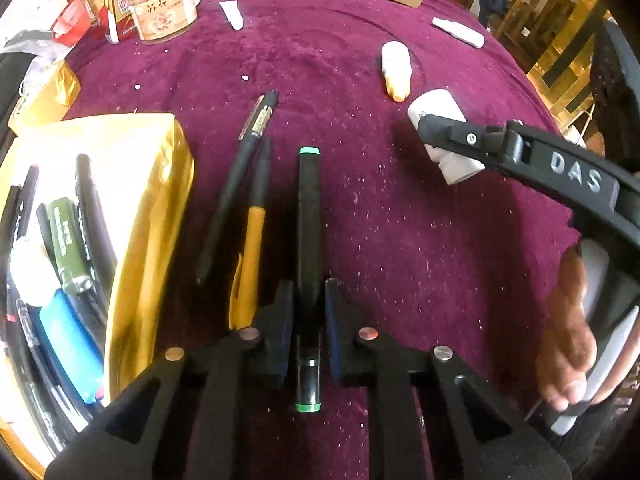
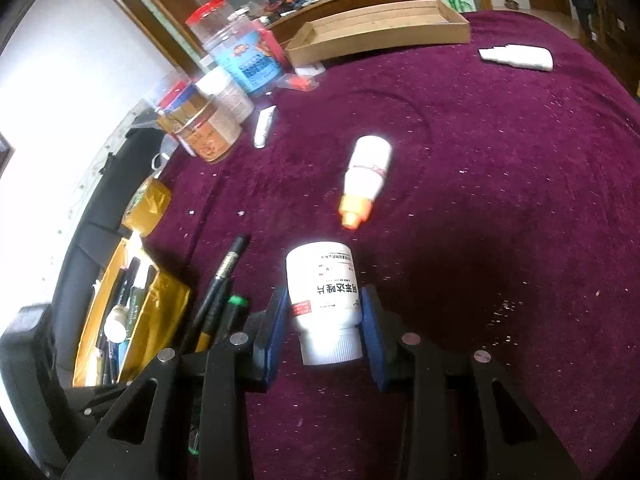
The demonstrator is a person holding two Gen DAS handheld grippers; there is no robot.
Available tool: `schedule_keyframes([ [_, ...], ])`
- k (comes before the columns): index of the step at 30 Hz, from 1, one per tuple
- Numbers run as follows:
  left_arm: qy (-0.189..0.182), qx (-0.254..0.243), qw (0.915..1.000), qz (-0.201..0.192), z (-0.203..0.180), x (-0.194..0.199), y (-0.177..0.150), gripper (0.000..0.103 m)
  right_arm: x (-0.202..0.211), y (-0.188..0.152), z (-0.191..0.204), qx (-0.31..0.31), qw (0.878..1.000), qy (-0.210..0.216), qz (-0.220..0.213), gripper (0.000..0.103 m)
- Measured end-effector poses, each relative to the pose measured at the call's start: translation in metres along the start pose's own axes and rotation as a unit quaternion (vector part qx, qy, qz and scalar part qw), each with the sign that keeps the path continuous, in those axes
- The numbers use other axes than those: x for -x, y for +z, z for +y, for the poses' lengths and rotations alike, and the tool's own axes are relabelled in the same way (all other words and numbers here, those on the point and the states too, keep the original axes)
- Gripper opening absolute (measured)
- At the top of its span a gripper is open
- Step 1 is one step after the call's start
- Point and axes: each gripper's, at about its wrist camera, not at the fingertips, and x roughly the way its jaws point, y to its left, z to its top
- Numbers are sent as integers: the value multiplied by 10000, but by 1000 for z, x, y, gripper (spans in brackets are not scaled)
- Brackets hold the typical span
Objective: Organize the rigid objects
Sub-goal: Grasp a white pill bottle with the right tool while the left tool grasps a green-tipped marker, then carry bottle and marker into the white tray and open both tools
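Left gripper (image 1: 308, 312): fingers narrow, blue pads pressed on either side of the black marker (image 1: 309, 240), holding it.
Black marker: slim black barrel with a green ring at each end; its long axis runs straight along the fingers, the far green end pointing toward the middle of the table, the near end under the gripper body.
Marker's place: over the purple tablecloth (image 1: 400, 240) at the near edge of the table; whether it touches the cloth I cannot tell.
Beside it: an orange-and-black pen (image 1: 252, 240) and a black pen (image 1: 240, 184) lie to its left, nearly parallel, tips leaning slightly right.
Gold box (image 1: 152, 208): at the near left edge, open, with pens and a blue object inside.
Right gripper (image 2: 326, 316): fingers set medium-wide, pads clamped on the white pill bottle (image 2: 322, 296).
White pill bottle: white, ribbed cap toward the gripper, base pointing away, printed label facing up.
Farther out: a white bottle with an orange nozzle (image 2: 366, 178) lies on the cloth, nozzle toward the pill bottle.
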Motion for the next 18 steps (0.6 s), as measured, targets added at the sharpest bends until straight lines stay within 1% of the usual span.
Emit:
schedule_keyframes([
  [2, 9, 91, 10000, -24, 0, -3, 6, 13, -1, -2, 3, 76, 10000, 24, 3, 31],
  [5, 23, 133, 9998, -166, -1, -7, 8, 12, 0, -2, 6, 147, 9998, 135, -18, 31],
  [8, 101, 228, 9995, -197, 1, -4, -1, 12, 6, -3, 10, 231, 9992, 288, -134, 31],
  [9, 50, 306, 9994, -167, 5, 0, -7, 12, 7, -3, 11, 246, 9990, 337, -170, 31],
  [12, -327, 519, 9976, -319, 14, 23, -22, 12, 13, -3, 15, 301, 9975, 568, -307, 31],
  [15, -725, 724, 9930, -581, 26, 58, -42, 12, 21, -6, 23, 454, 9941, 855, -495, 32],
  [18, -925, 844, 9888, -812, 41, 87, -55, 12, 28, -10, 35, 712, 9894, 1097, -637, 32],
])
